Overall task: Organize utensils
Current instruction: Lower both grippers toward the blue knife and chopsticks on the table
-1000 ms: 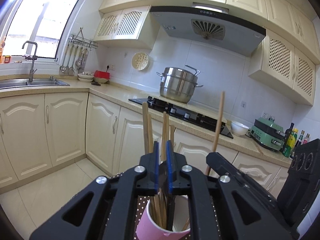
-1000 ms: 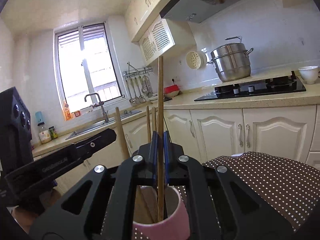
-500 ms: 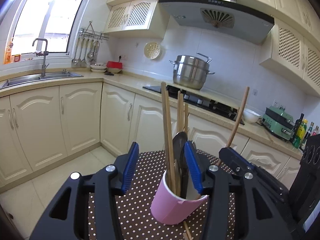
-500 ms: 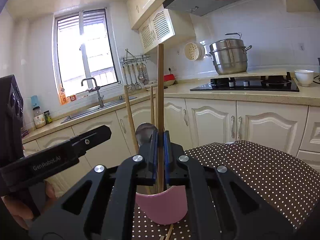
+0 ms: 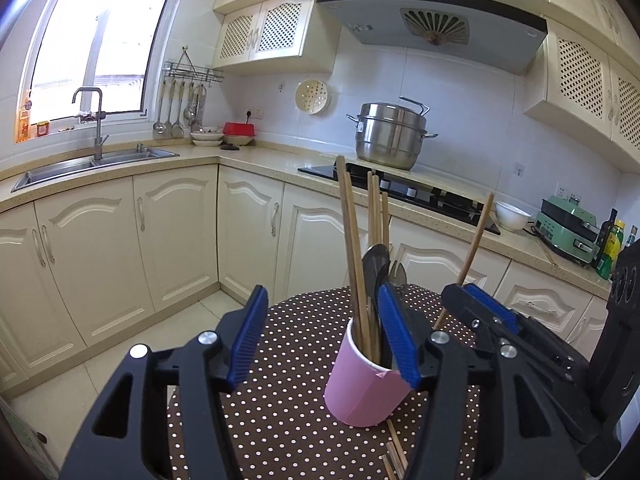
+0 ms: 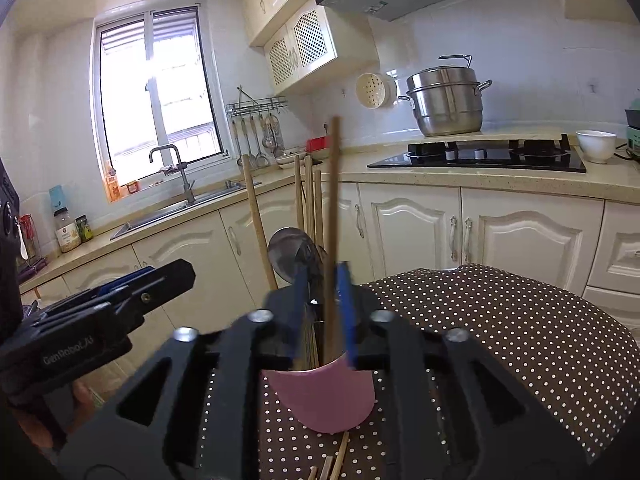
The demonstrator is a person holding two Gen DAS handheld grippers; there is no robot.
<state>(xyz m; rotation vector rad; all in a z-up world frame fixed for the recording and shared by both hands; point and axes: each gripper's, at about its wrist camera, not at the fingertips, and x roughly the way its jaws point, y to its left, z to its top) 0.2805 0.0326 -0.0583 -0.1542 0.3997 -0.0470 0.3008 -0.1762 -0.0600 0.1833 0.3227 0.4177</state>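
Pink cup [image 5: 362, 384] stood on the dotted cloth [image 5: 296, 344], full of chopsticks [image 5: 354, 248] and spoons. Left gripper [image 5: 324, 340] was spread, just opening, pinching nothing. Right gripper [image 6: 322, 312] was just opening, one chopstick [image 6: 332, 240] loose between the jaws. Risk: a finger clips the cup rim on retreat and tips it.

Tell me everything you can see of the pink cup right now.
The pink cup looks like smooth plastic or paper, white inside its rim. It stands on the polka-dot cloth, leaning slightly in the left wrist view, and holds wooden chopsticks and metal spoons upright. More chopsticks lie on the cloth by its base.
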